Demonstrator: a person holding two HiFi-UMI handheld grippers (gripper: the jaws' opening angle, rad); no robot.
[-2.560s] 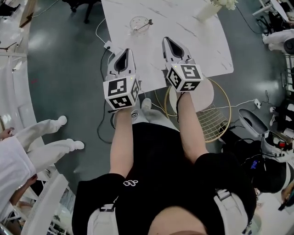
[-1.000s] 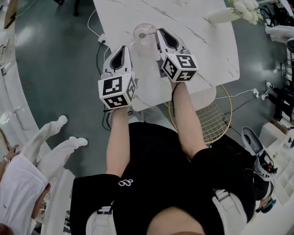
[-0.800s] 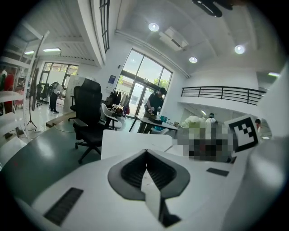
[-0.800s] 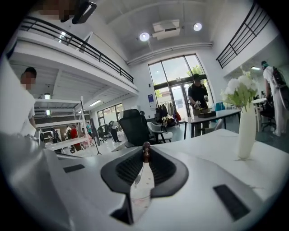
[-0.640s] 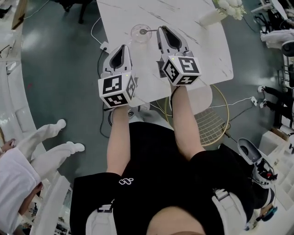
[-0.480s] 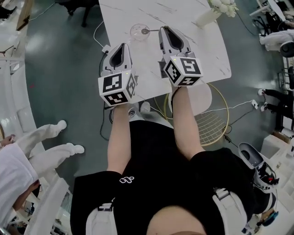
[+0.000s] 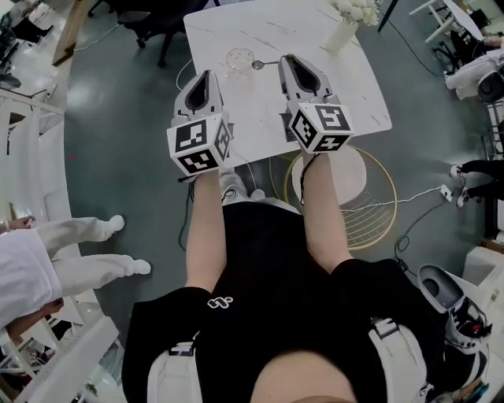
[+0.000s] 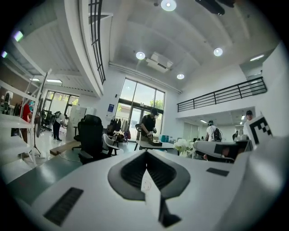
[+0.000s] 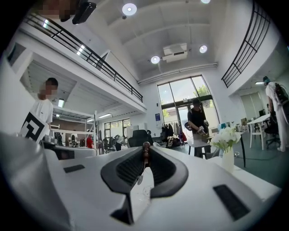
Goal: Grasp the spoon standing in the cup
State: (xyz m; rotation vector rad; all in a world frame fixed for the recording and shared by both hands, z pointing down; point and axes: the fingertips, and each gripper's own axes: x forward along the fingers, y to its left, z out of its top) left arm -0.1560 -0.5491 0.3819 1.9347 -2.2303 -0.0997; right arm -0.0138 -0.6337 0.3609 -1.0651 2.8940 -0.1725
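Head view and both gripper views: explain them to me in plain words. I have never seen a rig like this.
There is no robot here. A person holds a hand-held gripper in each hand. The head view comes from a camera on the person's head, looking down over both arms. The two gripper views come from cameras riding on the grippers, each looking along its own jaws. On the white marble table stand a clear glass cup and a vase of white flowers. The right hand-held gripper has its jaws closed on the handle of a spoon next to the cup. The left hand-held gripper is shut and holds nothing.
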